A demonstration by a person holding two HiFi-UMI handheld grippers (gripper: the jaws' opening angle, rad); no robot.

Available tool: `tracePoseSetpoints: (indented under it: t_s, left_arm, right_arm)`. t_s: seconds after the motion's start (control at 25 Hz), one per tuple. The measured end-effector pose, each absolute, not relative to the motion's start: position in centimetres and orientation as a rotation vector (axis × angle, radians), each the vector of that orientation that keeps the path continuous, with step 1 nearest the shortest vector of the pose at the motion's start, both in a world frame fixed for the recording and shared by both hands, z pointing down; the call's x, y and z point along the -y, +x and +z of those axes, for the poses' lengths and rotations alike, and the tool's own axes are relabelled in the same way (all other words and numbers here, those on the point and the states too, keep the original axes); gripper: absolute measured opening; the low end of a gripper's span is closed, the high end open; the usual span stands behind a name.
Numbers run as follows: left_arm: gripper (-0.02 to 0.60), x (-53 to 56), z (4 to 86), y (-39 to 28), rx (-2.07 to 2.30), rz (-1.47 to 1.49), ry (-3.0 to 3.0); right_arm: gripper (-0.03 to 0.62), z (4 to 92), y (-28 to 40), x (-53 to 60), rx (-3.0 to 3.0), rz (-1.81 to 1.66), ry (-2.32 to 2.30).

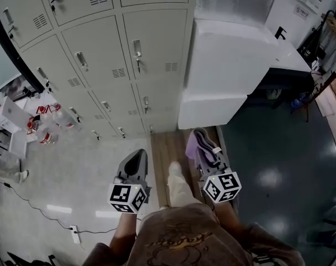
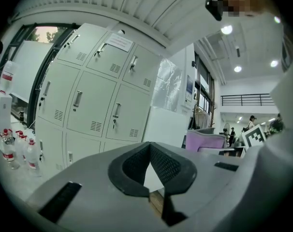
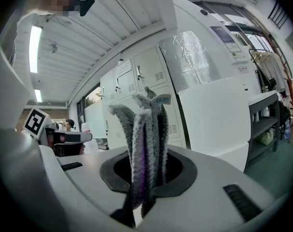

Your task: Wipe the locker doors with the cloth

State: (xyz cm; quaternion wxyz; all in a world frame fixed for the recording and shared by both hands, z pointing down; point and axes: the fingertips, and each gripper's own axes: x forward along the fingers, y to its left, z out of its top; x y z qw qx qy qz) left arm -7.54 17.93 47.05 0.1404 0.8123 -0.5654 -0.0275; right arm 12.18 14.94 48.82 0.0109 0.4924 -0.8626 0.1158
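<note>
My right claw [image 3: 145, 197] pinches the folded cloth [image 3: 145, 139] so it stands free for wiping, the locker doors [image 1: 151, 49] ahead not yet touched, while my left claw [image 2: 155, 190] hangs closed on nothing.

Locker doors [image 1: 151, 49], 12 o'clock: pale painted metal, smooth, matt.
Cloth [image 3: 145, 129]: fuzzy napped pile, grey and purple.
Left gripper [image 1: 139, 154], right gripper [image 1: 200, 134]: smooth matt grey plastic; jaws lined with black ribbed pads.
Floor [image 1: 279, 148], 3 o'clock: dark, glossy, reflecting lamps.
Wood strip [image 1: 162, 148], centre: matt planks.
</note>
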Motion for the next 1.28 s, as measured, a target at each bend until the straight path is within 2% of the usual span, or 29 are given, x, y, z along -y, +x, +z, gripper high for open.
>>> tracePoseSetpoints:
  t_s: [0.64,1.28]
  left_arm:
    - [0.003,3.3,44.1,-8.7,1.712,-0.085,2.3]
    - [0.003,8.6,43.3,-11.1,1.787,-0.092,2.238]
  right_arm:
    - [0.054,45.9,9.0,6.2,2.776,0.364,1.318]
    - [0.054,44.7,6.4,12.6,2.819,0.351,1.191]
